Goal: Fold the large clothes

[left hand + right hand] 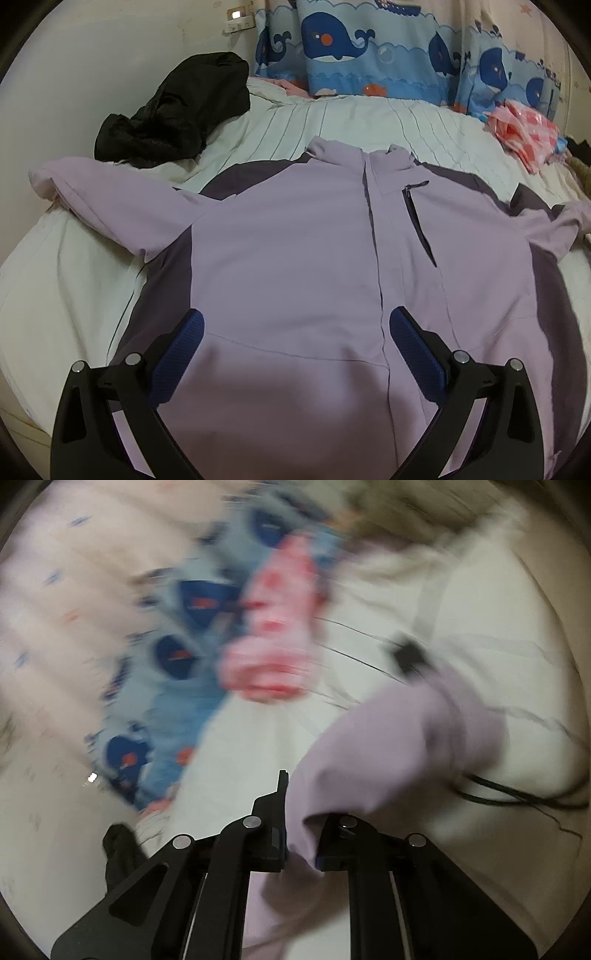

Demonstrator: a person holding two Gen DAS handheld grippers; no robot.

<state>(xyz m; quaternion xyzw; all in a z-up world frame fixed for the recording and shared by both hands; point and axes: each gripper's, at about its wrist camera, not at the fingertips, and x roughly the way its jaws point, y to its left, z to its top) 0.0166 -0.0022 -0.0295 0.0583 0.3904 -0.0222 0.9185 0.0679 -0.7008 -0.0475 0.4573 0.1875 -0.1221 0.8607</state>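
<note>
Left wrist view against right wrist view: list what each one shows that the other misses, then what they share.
Only the left wrist view shows the lilac jacket's whole zipped front laid flat, a black garment beyond it, and the left gripper open above the hem.

Only the right wrist view, which is blurred, shows the right gripper shut on the jacket's sleeve, and a black cable on the bed.

Both show the white striped bedding, the whale-print fabric and the pink checked cloth.

Jacket (pixel 288 236) spread flat on bed (pixel 74 266), collar toward curtain (pixel 369 48) behind, crumpled garment (pixel 177 107) at rear left, folded cloth (pixel 524 133) at rear right, left gripper (pixel 295 332) above jacket hem.
</note>
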